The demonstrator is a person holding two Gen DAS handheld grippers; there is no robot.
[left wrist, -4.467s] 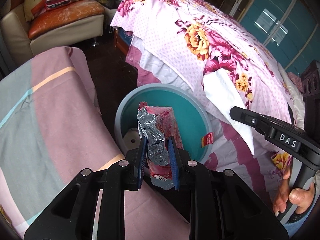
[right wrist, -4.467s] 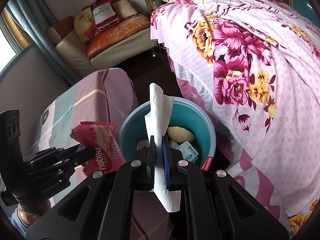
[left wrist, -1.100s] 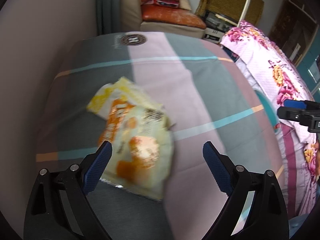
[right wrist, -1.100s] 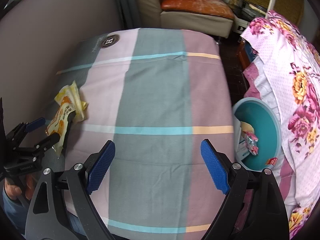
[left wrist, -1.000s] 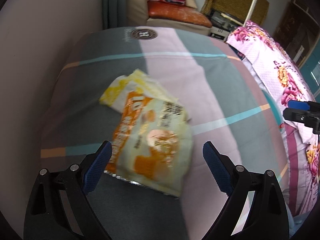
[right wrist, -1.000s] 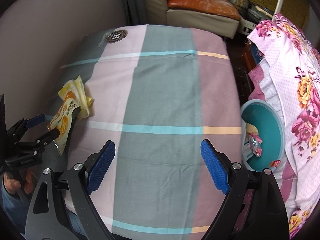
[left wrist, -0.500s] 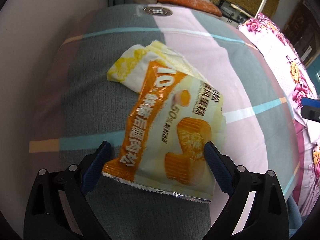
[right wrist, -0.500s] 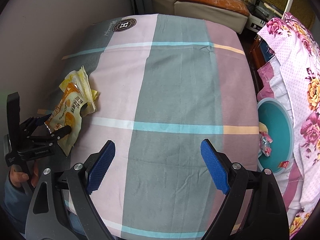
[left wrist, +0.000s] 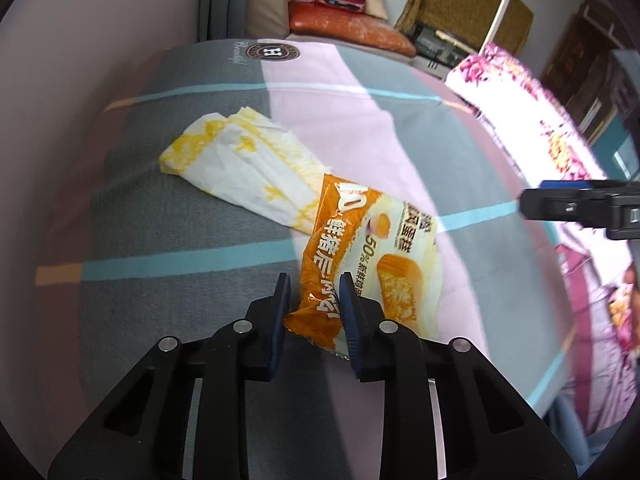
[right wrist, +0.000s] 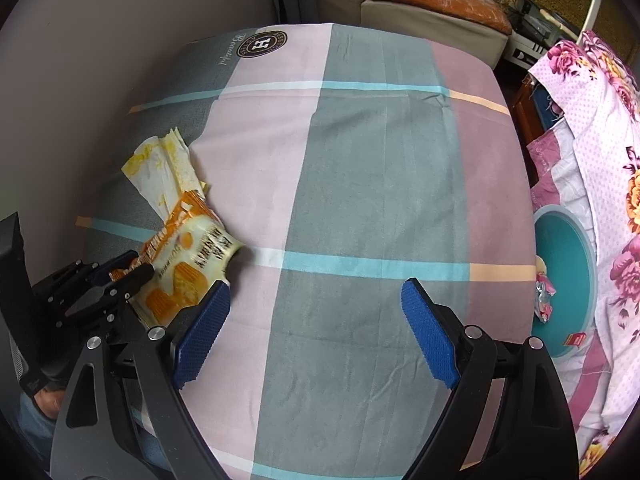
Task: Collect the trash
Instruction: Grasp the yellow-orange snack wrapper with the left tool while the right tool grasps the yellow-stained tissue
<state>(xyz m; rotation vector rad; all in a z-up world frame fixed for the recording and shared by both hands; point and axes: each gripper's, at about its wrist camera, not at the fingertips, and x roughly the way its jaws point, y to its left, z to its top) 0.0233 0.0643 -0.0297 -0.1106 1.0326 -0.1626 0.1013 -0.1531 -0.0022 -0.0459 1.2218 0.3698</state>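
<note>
Left wrist view: the left claw (left wrist: pixel 313 286) has just snapped closed on the orange snack wrapper (left wrist: pixel 372 256) near the worktop's (right wrist: pixel 360 160) left edge. The right claw (right wrist: pixel 316 312) hangs wide, holding nothing.

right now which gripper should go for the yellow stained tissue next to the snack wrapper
Right. The left gripper has just closed on the orange snack wrapper, so it is occupied. The right gripper is open and holds nothing, though the tissue lies off to its left.
</note>
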